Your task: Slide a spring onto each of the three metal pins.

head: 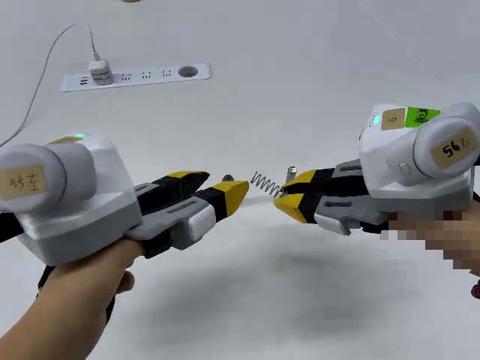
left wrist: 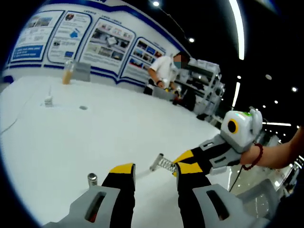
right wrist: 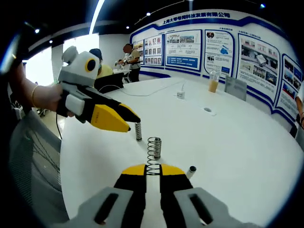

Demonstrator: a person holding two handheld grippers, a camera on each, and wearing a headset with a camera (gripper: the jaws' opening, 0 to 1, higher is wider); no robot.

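Observation:
A thin metal spring (head: 264, 184) hangs in the air above the white table (head: 300, 90), with my right gripper (head: 281, 193) shut on its near end. In the right gripper view the spring (right wrist: 152, 151) rises straight out of my shut right gripper (right wrist: 152, 169). A bare metal pin (right wrist: 191, 171) stands just right of the jaws, and a pin wrapped in a spring (right wrist: 138, 131) stands farther off. My left gripper (head: 223, 186) faces the spring's free end, open and holding nothing. Its jaws stand wide apart in the left gripper view (left wrist: 156, 170), with a pin (left wrist: 92, 178) to their left.
A white power strip (head: 135, 76) with a charger (head: 100, 71) and cable lies at the far left of the table. A cup of orange drink (right wrist: 213, 84) stands far back. A person (left wrist: 166, 71) works at the table's far end, beside shelving.

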